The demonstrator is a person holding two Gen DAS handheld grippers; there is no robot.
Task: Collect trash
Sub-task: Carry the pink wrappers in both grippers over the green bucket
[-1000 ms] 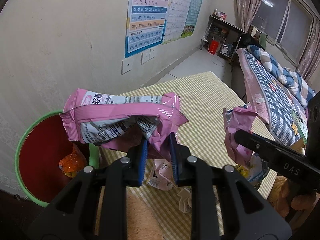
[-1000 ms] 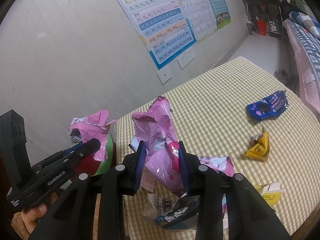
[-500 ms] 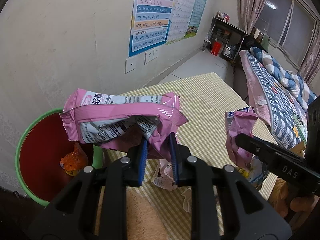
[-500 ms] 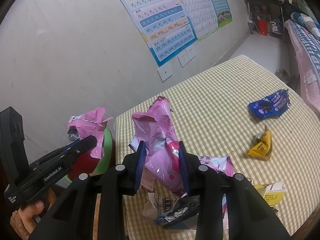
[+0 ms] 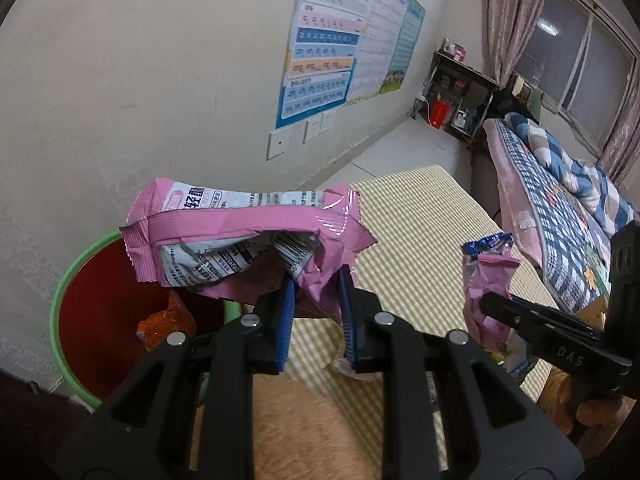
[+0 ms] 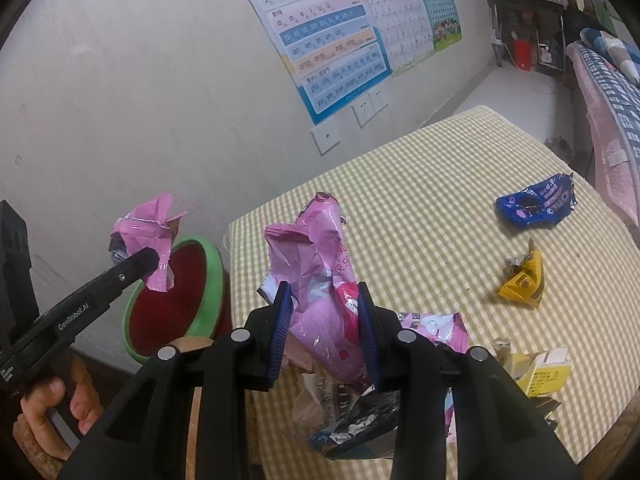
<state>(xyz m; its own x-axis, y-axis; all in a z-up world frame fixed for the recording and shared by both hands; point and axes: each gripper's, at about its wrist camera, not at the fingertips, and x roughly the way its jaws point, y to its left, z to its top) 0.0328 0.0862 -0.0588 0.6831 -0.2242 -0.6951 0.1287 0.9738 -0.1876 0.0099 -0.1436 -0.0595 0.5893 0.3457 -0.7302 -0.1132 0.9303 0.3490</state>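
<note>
pink wrapper [image 5: 248, 232], green-rim red bin [image 5: 80, 312], yellow-check tablecloth [image 6: 432, 200]

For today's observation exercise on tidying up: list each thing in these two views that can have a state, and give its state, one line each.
Left gripper: shut on pink snack bag, held over the bin's near edge.
Right gripper: shut on pink wrapper, above the table.
Bin: open, orange wrapper inside.
Blue cookie wrapper: lying on table.
Yellow wrapper: crumpled on table.
</note>
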